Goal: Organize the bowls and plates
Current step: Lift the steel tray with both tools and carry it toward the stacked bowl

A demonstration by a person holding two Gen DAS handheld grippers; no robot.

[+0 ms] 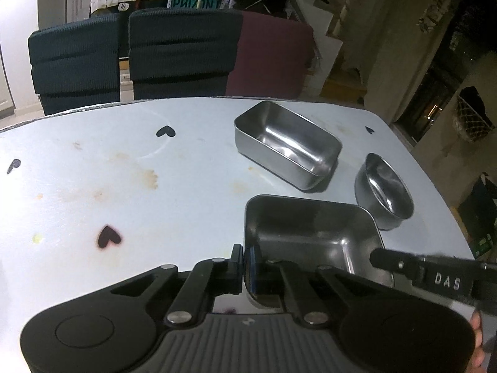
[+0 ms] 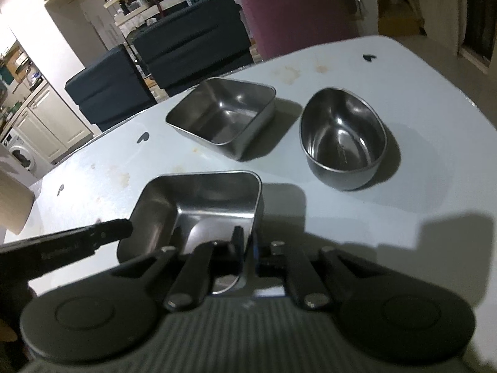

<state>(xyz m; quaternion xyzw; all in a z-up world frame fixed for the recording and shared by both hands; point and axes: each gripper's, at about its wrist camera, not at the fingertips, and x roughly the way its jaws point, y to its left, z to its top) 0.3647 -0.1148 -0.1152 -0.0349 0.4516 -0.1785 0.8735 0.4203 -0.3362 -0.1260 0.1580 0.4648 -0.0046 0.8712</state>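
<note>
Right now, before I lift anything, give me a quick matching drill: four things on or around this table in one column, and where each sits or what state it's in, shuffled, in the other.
Things:
1. near tin
2. far tin
3. round bowl
4. maroon chair

Places or states:
A. behind the far edge of the table
B. pinched at opposite walls by the left tool and the right tool
C. loose, furthest right
D. loose, beyond the held one

Pairs: 1-B, 2-D, 3-C, 4-A
</note>
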